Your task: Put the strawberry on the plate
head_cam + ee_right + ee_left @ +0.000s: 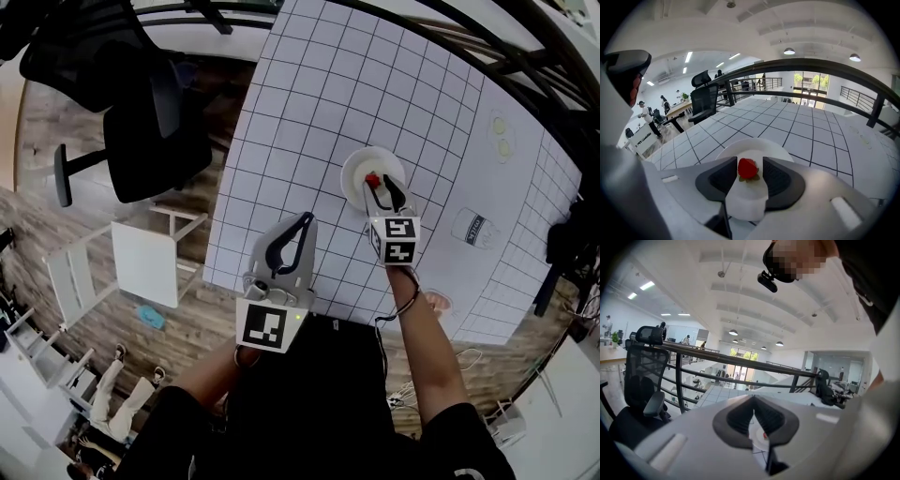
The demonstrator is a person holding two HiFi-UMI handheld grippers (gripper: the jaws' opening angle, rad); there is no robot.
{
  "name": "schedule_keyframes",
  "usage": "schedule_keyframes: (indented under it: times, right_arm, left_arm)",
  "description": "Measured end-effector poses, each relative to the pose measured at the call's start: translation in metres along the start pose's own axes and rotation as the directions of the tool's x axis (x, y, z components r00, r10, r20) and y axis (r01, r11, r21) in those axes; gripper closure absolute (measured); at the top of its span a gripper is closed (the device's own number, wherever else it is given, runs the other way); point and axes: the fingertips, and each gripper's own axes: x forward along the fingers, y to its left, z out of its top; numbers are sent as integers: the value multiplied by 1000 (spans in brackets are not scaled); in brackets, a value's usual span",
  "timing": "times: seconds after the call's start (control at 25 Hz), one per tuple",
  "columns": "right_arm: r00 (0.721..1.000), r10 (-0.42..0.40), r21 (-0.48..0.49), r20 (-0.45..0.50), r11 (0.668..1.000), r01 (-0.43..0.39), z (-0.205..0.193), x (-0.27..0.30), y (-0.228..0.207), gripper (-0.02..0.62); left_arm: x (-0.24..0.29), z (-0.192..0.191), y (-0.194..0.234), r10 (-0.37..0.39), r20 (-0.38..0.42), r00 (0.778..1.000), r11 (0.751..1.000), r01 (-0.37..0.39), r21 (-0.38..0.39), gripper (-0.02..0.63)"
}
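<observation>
A small red strawberry (372, 179) (748, 168) lies on the round white plate (356, 169) (774, 149) in the middle of the gridded table. My right gripper (382, 184) (750, 162) hangs over the plate's near side, tilted down. Its jaws stand open on either side of the berry, with a visible gap on the right. My left gripper (303, 221) (753, 398) hovers over the table's near left part, well short of the plate. Its fingertips meet and nothing is between them. Through its jaws the plate (758, 439) shows as a white sliver.
The table wears a white cloth with a black grid (309, 103). A printed bottle picture (475, 228) and two pale round marks (502, 137) lie on its right part. A black office chair (141, 103) and a white stool (145, 262) stand left of the table. A dark railing (820, 68) runs behind it.
</observation>
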Motion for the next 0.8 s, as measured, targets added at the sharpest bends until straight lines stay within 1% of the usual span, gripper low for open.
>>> schedule_keyframes:
  times: [0.16,0.44,0.56,0.68,0.8]
  right_arm:
    - [1000,2,16,30,1000,-2,12,-13,-1,423]
    - [996,20,51,82,998,-24,39,-38,-1,423]
    - [994,14,62,105,998,-21,45,-56,-5,423]
    - [990,2,56,140,998,-10,55,-71,-4,423]
    - [986,-1,53,169,999,-9,60,-91,-1,423]
  left_arm:
    - [-3,7,-10,-33,19,999,999,33,-17,595]
    - [-2,17,-21,-53,23,998,999,53,-5,595]
    - [-4,20,-27,-48,30,998,999,48,-13,595]
    - [-7,26,-27,-26,43,999,1000,26,9,595]
    - [-11,29,-36,-25,51,998,1000,24,18,595]
